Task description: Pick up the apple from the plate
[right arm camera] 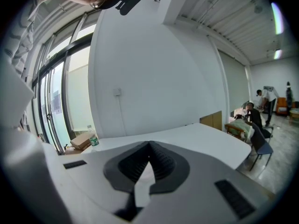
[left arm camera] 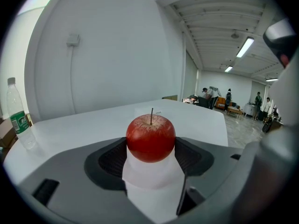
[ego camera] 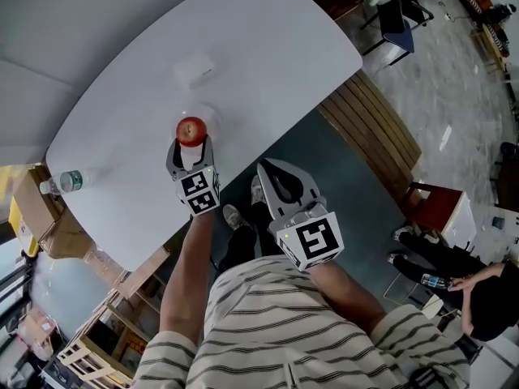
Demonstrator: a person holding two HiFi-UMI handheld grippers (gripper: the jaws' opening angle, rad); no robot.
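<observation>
A red apple with a thin stem is over the white table, near its front edge. My left gripper is shut on it. In the left gripper view the apple fills the gap at the jaw tips of the left gripper, and the dark ribbed pads press it on both sides. I cannot make out a plate against the white top. My right gripper hangs off the table over the floor. In its own view the right gripper is shut and holds nothing.
A clear water bottle with a green label stands at the table's left end, with a cardboard box on the floor beside it. A wooden bench lies right of the table. A faint rectangle marks the tabletop beyond the apple.
</observation>
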